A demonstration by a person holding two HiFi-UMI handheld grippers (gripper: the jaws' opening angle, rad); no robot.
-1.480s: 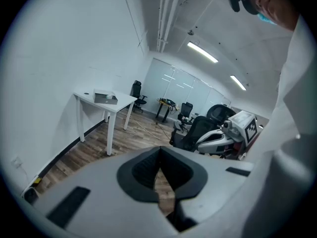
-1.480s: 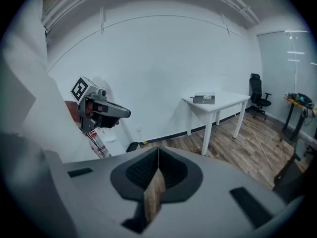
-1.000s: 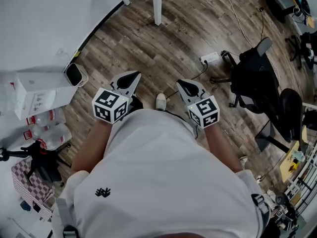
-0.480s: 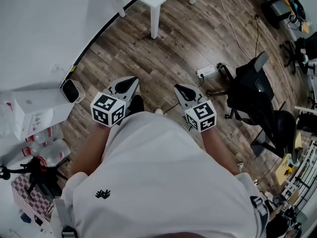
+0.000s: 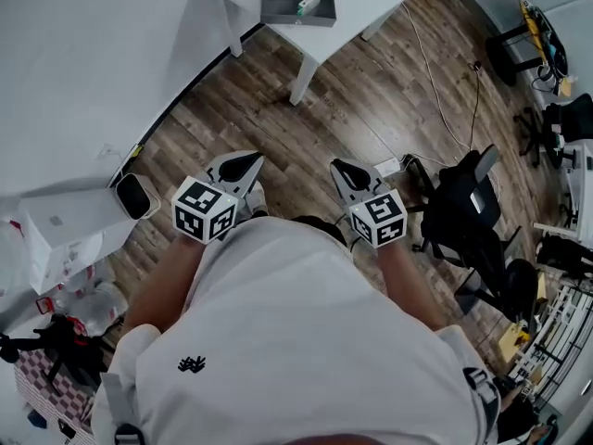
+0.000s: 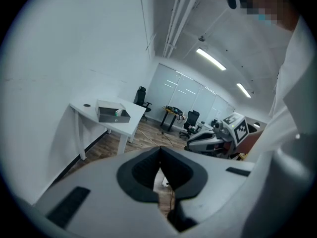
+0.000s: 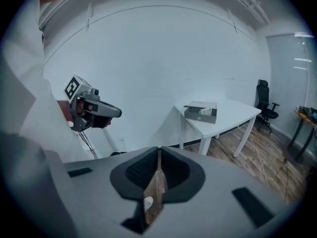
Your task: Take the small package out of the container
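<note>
- Bench [image 5: 380,7]: well apart from the person, across the wood floor [image 5: 324,109]. Step in hand judged: the approach.
- Container [image 5: 295,19]: on the bench. The head view looks into its open top; the gripper views show mainly its side wall.
- Left tool [image 5: 243,163], right tool [image 5: 350,169]: both pressed together, empty. Next: get within reach, spread one.
- Package [image 5: 311,2]: inside the container.

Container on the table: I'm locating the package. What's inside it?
A small white-and-green package lies in the grey container; its near wall hides part of the inside.
</note>
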